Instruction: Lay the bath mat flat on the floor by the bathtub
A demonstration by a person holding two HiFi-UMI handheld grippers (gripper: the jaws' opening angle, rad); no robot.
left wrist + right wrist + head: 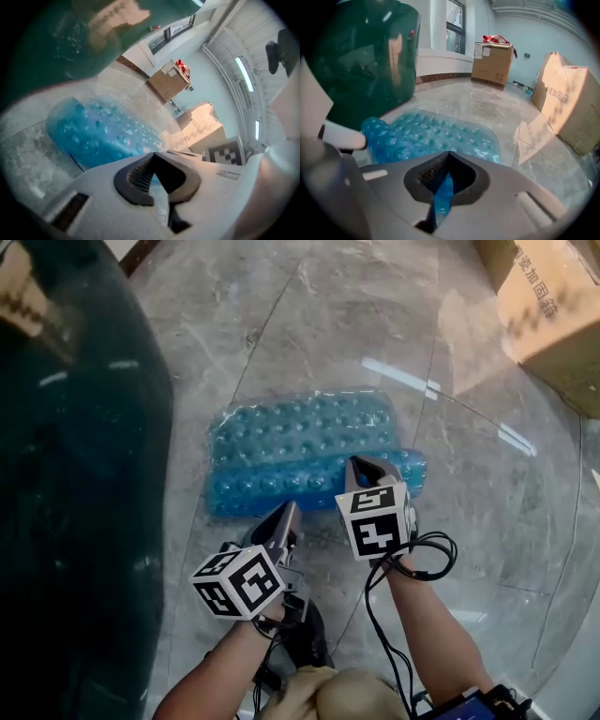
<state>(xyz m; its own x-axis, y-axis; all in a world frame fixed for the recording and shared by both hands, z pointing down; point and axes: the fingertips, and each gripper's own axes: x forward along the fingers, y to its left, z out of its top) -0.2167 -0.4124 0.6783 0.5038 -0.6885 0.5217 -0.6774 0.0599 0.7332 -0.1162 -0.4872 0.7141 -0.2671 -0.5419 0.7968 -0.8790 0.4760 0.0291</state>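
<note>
Blue bath mat on floor beside green bathtub, right gripper grasping mat's near edge, left gripper clenched at that edge

We're looking at a see-through blue bath mat dotted all over with rows of round bubbles. The floor is glossy grey marble with faint pale veins, and the bathtub is a deep bottle green. The left gripper and right gripper are pale grey, each wearing black square markers on white. The cardboard box is tan with dark print, and a red thing sits on the far box.
</note>
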